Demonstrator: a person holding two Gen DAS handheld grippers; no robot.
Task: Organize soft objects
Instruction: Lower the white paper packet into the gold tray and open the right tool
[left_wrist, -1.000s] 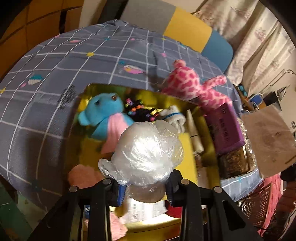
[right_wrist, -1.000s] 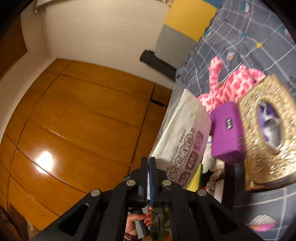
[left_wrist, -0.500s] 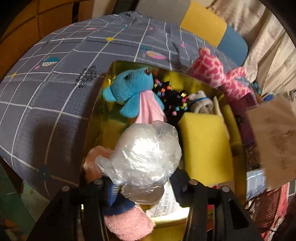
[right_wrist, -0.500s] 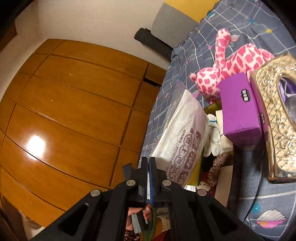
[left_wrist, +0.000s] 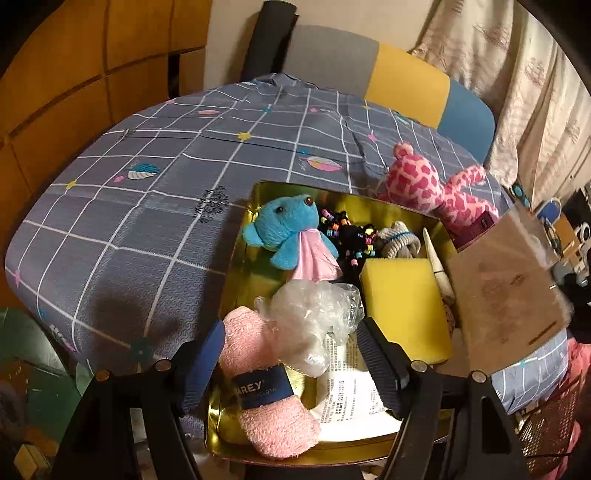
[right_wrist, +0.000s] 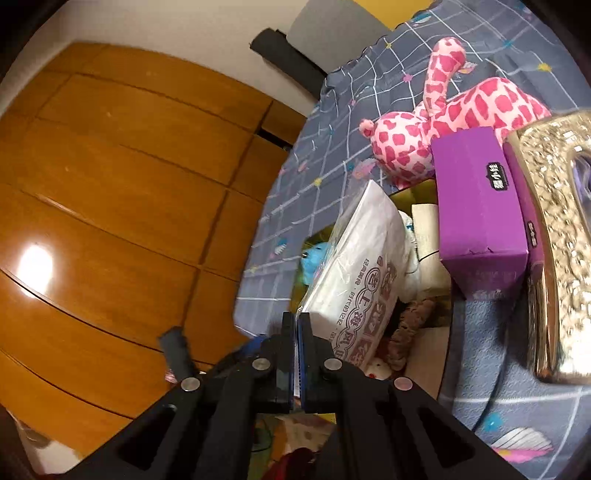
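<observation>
The left gripper (left_wrist: 290, 347) is opening its jaws around the plastic-wrapped bundle (left_wrist: 314, 317), which rests in the gold tin (left_wrist: 236, 273). The right gripper (right_wrist: 296, 332) stays clenched on a printed packet (right_wrist: 354, 269).

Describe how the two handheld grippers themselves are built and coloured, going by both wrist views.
The left gripper has black angular plastic finger arms with round silver bolt heads at the joints, and ribbed blue pads lining the inner faces of the fingers. The right gripper is the same make: black linkage arms, silver bolts, thin blue pads. No cables, markings or sleeves show on either.
</observation>
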